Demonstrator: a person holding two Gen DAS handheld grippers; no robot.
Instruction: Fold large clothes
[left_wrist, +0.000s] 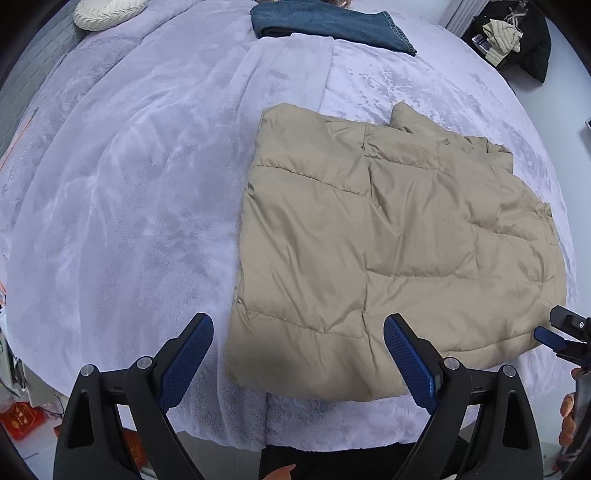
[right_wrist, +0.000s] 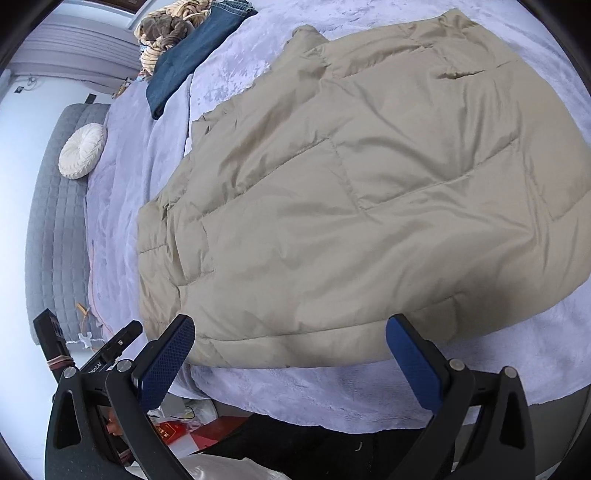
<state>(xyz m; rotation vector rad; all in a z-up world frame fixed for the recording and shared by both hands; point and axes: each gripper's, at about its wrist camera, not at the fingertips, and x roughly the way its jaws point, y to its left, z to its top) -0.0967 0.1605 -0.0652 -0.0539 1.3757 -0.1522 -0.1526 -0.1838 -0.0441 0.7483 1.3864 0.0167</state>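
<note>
A tan quilted puffer jacket lies folded into a rough rectangle on the lilac plush blanket of a bed. My left gripper hangs open above the jacket's near left corner, nothing between its blue pads. In the right wrist view the same jacket fills the frame, and my right gripper stands wide open over its near hem, holding nothing. The right gripper's blue fingertip shows at the right edge of the left wrist view. The left gripper's body appears at lower left in the right wrist view.
Folded blue jeans lie at the far side of the bed, with a round cream cushion at the far left. Dark bags and clothes sit on the floor beyond. A grey quilted headboard and red boxes lie off the bed's edges.
</note>
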